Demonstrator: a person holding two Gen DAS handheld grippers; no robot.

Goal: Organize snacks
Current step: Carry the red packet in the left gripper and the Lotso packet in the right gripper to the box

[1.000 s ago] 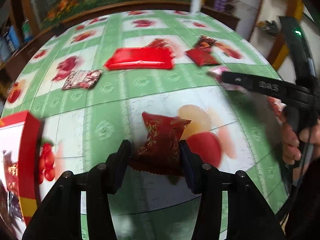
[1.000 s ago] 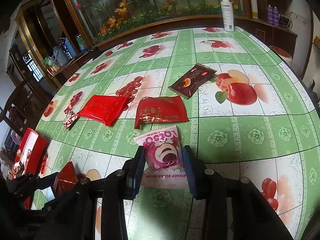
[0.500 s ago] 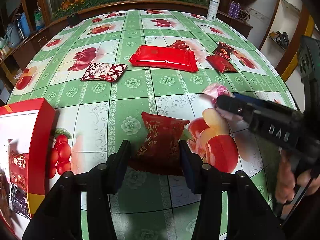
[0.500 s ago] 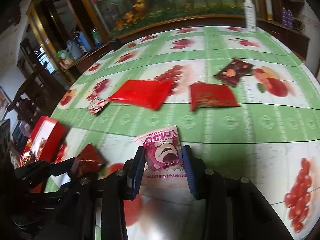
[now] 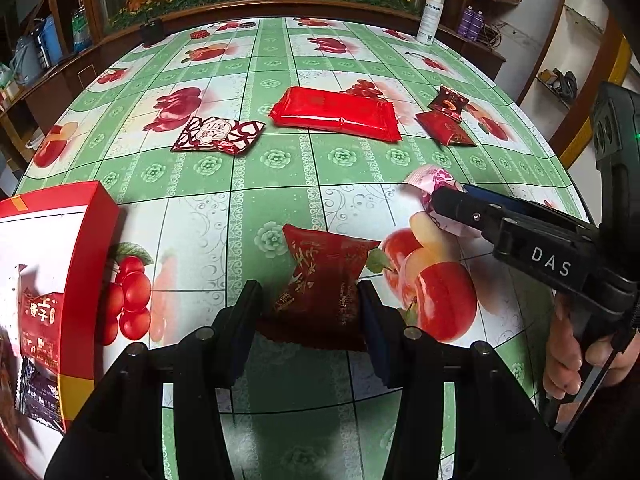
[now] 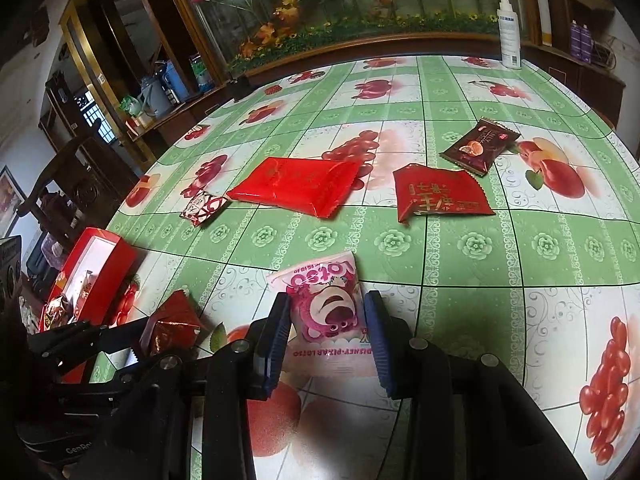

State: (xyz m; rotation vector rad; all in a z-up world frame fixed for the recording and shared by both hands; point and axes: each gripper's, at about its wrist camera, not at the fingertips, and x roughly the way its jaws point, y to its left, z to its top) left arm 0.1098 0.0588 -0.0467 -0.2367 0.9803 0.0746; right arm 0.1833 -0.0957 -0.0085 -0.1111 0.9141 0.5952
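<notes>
A dark red snack packet (image 5: 320,280), foil-glossy with gold lettering, is pinched at lower centre of the left view by the left gripper (image 5: 310,320). A pink bear-printed packet (image 6: 326,312) is clamped likewise by the right gripper (image 6: 326,336), low centre in the right view. Both are judged mid-carry toward the red box (image 5: 86,264), seen at the left edge. Next, release over its open tray is called for. Four packets are left on the green tablecloth (image 5: 276,156).
</notes>
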